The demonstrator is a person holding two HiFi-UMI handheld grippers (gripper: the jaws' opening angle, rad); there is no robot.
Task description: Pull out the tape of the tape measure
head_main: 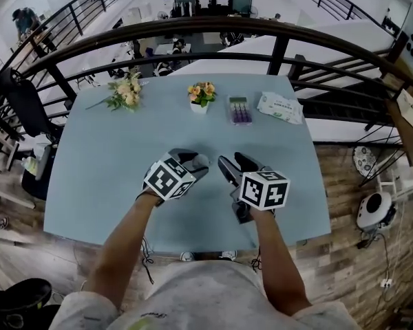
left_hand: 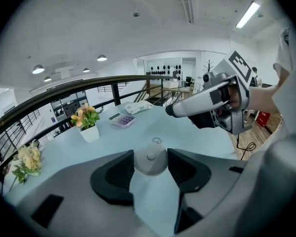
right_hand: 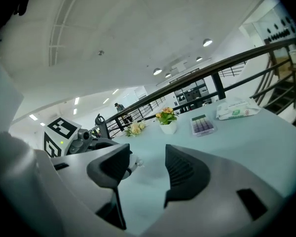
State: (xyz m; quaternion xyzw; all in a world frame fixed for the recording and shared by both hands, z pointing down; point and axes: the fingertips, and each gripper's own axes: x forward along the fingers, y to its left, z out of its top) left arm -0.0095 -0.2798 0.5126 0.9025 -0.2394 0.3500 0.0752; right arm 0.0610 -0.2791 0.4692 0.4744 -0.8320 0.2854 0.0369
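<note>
Tape measure [left_hand: 150, 162], a round pale-grey case, sits clamped between the black pads of the left gripper [head_main: 195, 162], whose jaws stand fairly wide around it. The left gripper view shows a small loop at the case's far edge, which the head view does not resolve. The right gripper [right_hand: 148, 155] has its jaws apart with only the table [head_main: 110, 157] visible between them. Its own view catches just a bit of the case past its left jaw. The head view alone shows both grippers side by side, close together over the table's near half, well apart from the flower pot [head_main: 202, 95] at the far edge.
</note>
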